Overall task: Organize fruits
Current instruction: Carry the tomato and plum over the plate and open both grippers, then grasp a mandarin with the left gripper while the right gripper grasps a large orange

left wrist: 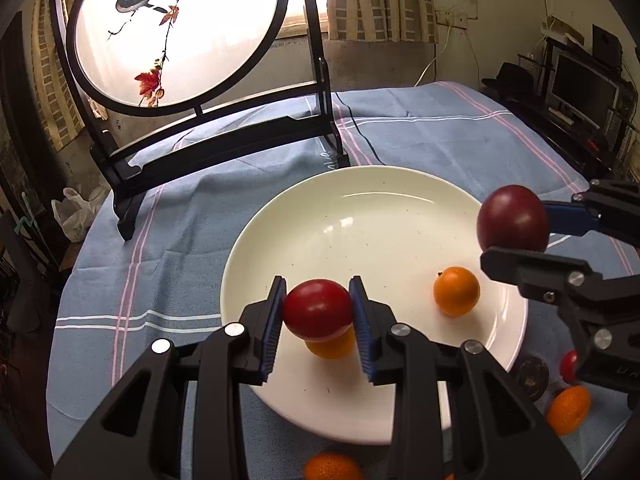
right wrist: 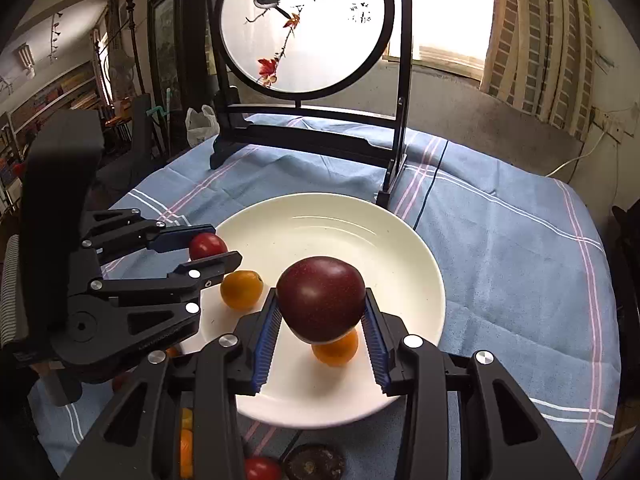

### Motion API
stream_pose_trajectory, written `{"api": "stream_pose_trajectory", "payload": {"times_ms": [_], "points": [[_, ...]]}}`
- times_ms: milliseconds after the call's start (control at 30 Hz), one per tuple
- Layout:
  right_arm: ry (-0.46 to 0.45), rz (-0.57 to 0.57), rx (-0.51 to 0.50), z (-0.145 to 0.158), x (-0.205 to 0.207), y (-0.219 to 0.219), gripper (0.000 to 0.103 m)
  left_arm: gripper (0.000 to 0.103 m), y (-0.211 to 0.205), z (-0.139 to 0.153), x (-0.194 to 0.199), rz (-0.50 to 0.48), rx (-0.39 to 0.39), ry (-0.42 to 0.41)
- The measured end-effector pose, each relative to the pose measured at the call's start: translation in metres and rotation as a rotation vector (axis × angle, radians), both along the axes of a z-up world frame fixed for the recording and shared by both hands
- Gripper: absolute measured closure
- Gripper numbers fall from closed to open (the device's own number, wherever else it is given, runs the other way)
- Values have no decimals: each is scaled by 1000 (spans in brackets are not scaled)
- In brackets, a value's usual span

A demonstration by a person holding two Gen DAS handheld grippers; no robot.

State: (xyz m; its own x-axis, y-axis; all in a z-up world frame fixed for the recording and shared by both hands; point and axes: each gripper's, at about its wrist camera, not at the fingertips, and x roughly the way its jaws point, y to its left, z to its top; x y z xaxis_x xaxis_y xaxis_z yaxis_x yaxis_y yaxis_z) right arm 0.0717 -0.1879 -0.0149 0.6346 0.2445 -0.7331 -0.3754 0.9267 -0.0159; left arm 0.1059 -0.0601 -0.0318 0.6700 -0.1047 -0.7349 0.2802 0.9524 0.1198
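You hold a tomato [left wrist: 318,309] left, a plum [right wrist: 321,303] right, over the plate [left wrist: 360,216]; lower, then release.

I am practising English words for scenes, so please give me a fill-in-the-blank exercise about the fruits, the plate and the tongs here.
1. The left tongs are shut on a small ____ fruit.
2. The right tongs hold a dark purple fruit above the ____ plate.
3. The number of orange fruits lying on the plate is ____.
4. Behind the plate stands a round screen painted with ____ birds.

Missing words: red; white; two; two
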Motion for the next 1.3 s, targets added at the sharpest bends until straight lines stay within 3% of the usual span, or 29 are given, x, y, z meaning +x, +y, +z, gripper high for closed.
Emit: {"api": "stream_pose_trajectory", "payload": {"times_ms": [267,333,367,467,600,733,867,967,1133,1300], "points": [[80,-45,-41,-26,39,4,61,70,-3,-12,24,23,8,47],[101,-38,-49,-31,44,5,58,57,-3,-15,26,36,20,47],[91,-44,-54,-31,44,6,48,54,-1,-16,27,40,16,44],[58,-54,-48,-22,39,3,46,49,3,-14,24,44,17,36],[19,-24,-14,0,5,-6,46,48,18,-2,6,44,-12,24],[-9,71,19,15,-60,-13,46,38,36,13,-34,12,-44,-14],[-15,160,-18,7,-135,-21,46,33,50,16,-87,-62,-38,-33],[9,148,-94,-13,-171,-33,46,32,54,11,-121,-121,-49,-9],[82,62,-162,-51,-178,-53,46,32,52,0,-161,-180,-22,14],[118,53,-172,-72,-160,-50,46,32,31,-6,-173,-247,12,33]]}}
